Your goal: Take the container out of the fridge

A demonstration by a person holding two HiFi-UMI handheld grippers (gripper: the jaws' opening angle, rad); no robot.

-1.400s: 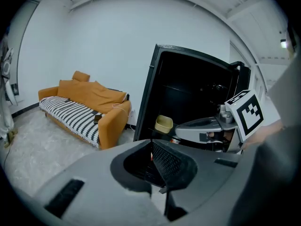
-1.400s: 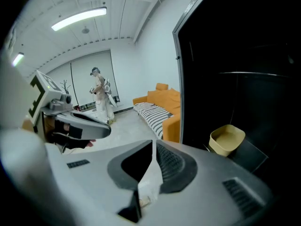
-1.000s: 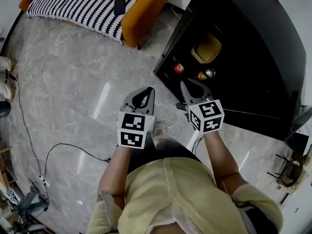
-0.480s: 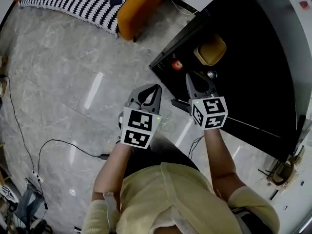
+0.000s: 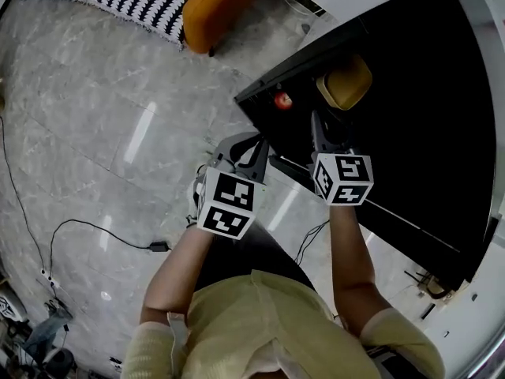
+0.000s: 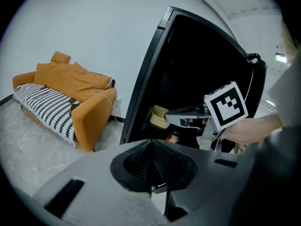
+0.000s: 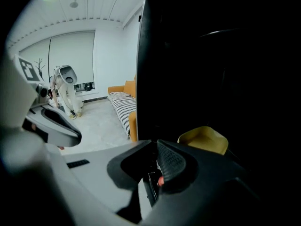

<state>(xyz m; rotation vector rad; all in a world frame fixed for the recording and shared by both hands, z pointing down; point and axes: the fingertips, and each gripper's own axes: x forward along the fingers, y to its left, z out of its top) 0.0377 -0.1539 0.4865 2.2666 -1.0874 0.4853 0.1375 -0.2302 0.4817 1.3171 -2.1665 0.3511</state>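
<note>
Both pairs of jaws are pressed together on nothing; the right gripper [image 5: 319,121] points into the open black fridge [image 5: 426,69], the yellow container [image 5: 345,81] just ahead of its jaws; a small red thing [image 5: 282,99], perhaps a can, sits left of them; the left gripper [image 5: 254,147] hangs outside the fridge's edge over open grey marble floor [image 5: 95,133], an orange sofa [image 5: 213,6] well beyond.

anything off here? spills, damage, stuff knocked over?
Nothing stands out. The yellow container sits intact inside the open fridge, and the floor shows no spill. The only loose thing is a cable trailing over the tiles on the person's left.
</note>
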